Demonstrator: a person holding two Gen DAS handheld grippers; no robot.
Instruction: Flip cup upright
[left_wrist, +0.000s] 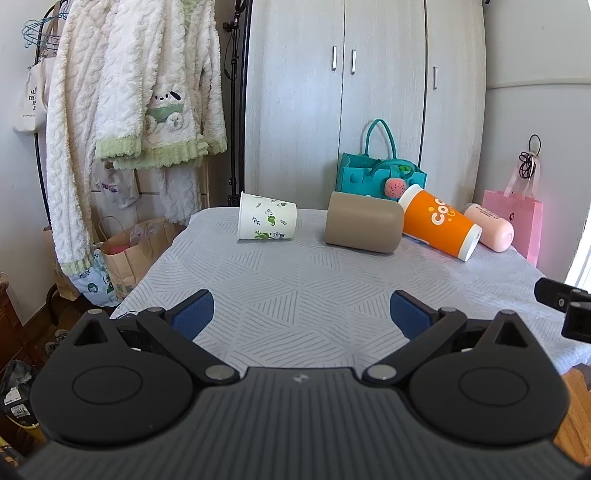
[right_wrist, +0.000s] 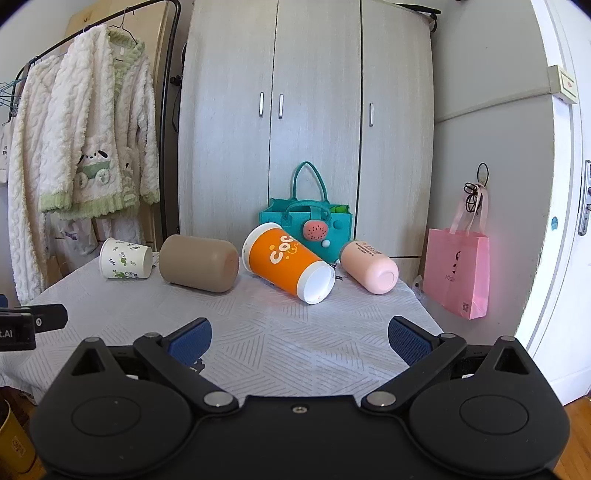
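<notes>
Four cups lie on their sides in a row along the far half of the table (right_wrist: 258, 347), which is covered with a pale patterned cloth. From the person's left: a white paper cup (left_wrist: 266, 220) printed with green leaves, a plain tan cup (left_wrist: 364, 227), an orange cup (right_wrist: 290, 264) with white ends, and a pink cup (right_wrist: 369, 266). None stands upright, so the task is judged not yet begun on any of them; which cup is meant first cannot be told.

The left gripper (left_wrist: 302, 314) hangs over the near part of the cloth with its jaws wide apart and nothing between them, roughly in line with the gap between the paper cup and the tan cup. The right gripper (right_wrist: 300, 338) is likewise spread wide and empty, facing the orange cup. Both are well apart from the cups (a ready stance, in my judgement, with each side covering the cups nearest it).

The orange cup leans partly against the tan cup and in front of a teal bag (right_wrist: 308, 221), which may hinder a clean grasp.

Legible writing: the orange cup shows "CoC", the rest turned away. The pink cup carries small dark print, too small to read. A pink bag (right_wrist: 456, 271) hanging at the right shows "JOS" in part.
</notes>
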